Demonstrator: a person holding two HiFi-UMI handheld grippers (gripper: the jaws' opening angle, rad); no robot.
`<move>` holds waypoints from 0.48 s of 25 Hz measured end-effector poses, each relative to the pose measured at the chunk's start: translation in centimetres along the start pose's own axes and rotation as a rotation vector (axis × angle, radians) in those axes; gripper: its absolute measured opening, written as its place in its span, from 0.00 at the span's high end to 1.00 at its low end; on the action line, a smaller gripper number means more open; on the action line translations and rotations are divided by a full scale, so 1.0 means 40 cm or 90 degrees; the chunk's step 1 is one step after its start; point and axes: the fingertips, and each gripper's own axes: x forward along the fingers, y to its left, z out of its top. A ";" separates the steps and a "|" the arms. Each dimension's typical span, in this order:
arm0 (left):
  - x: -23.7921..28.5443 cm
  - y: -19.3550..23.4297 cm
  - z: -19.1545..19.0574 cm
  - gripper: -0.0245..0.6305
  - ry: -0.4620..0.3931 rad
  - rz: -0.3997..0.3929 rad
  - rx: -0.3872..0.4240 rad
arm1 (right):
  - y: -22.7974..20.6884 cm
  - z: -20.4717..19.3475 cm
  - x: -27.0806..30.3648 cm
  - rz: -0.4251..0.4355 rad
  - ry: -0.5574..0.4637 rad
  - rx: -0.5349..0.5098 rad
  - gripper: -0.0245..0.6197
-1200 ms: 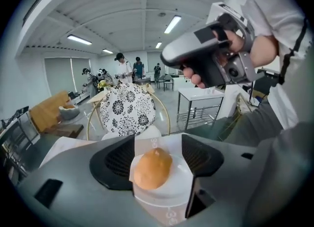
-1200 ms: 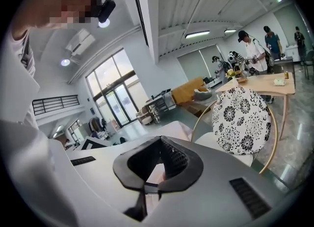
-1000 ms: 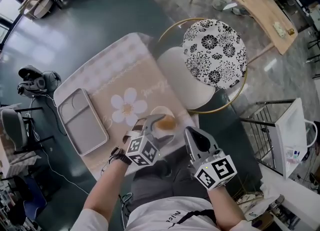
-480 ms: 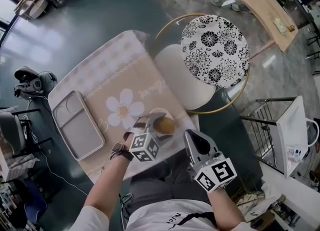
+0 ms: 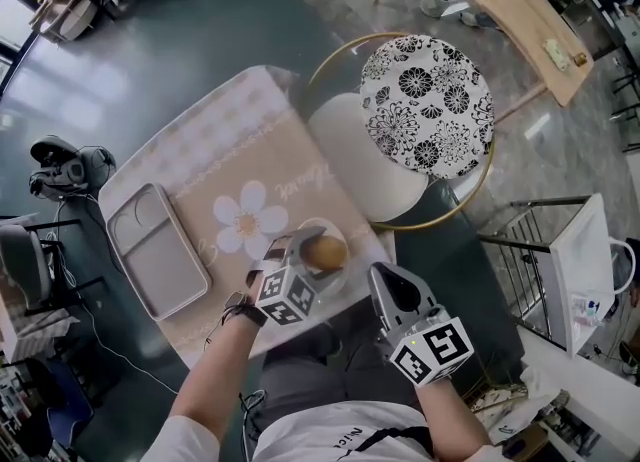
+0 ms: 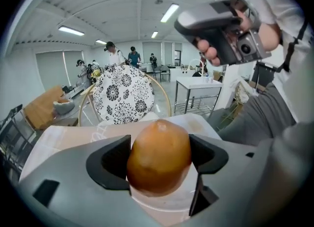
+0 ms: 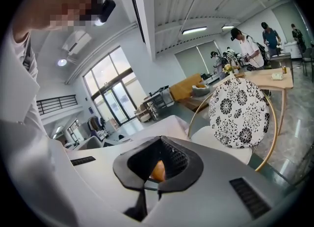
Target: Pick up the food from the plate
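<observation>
Because the left gripper's (image 5: 310, 250) fingers (image 6: 112, 161), just spread wide, straddle the upright food (image 6: 159, 157) on the plate (image 6: 157, 210), closing suffices; the right gripper (image 5: 386, 278) hangs farther off, fingers pinched together.

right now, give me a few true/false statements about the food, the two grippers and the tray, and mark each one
1. The food sits on a plate on the flower-print mat. True.
2. The left gripper is shut and empty. False: its jaws stand apart, have just been opening, and the food is between them.
3. The right gripper has its jaws together. True.
4. In the head view the grey tray lies to the right of the plate. False: it lies to the left of the plate, on the same mat.
</observation>
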 end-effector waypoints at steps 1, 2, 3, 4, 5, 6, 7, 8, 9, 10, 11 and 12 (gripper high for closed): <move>-0.013 0.000 0.009 0.40 -0.007 0.002 -0.015 | 0.008 0.005 -0.003 0.002 0.002 0.001 0.94; -0.028 -0.003 0.020 0.40 -0.012 0.005 -0.025 | 0.018 0.011 -0.005 0.005 0.005 0.001 0.94; -0.042 -0.007 0.030 0.40 -0.016 0.008 -0.032 | 0.030 0.017 -0.008 0.010 0.007 -0.001 0.94; -0.057 -0.011 0.041 0.40 -0.020 0.011 -0.037 | 0.041 0.024 -0.012 0.013 0.008 -0.002 0.94; -0.072 -0.016 0.052 0.40 -0.025 0.013 -0.042 | 0.051 0.032 -0.017 0.015 0.009 -0.003 0.94; -0.087 -0.021 0.062 0.40 -0.029 0.016 -0.046 | 0.061 0.039 -0.022 0.016 0.010 -0.004 0.94; -0.101 -0.026 0.072 0.40 -0.032 0.019 -0.049 | 0.069 0.046 -0.027 0.018 0.010 -0.005 0.94; -0.115 -0.030 0.082 0.40 -0.036 0.021 -0.051 | 0.075 0.052 -0.031 0.019 0.010 -0.006 0.94; -0.129 -0.033 0.093 0.40 -0.039 0.024 -0.054 | 0.081 0.060 -0.036 0.020 0.010 -0.007 0.94; -0.144 -0.035 0.104 0.40 -0.043 0.027 -0.057 | 0.087 0.069 -0.042 0.019 0.010 -0.009 0.94; -0.158 -0.037 0.116 0.40 -0.048 0.030 -0.063 | 0.094 0.079 -0.048 0.019 0.011 -0.012 0.94; -0.173 -0.038 0.128 0.40 -0.054 0.033 -0.070 | 0.101 0.089 -0.055 0.019 0.010 -0.015 0.94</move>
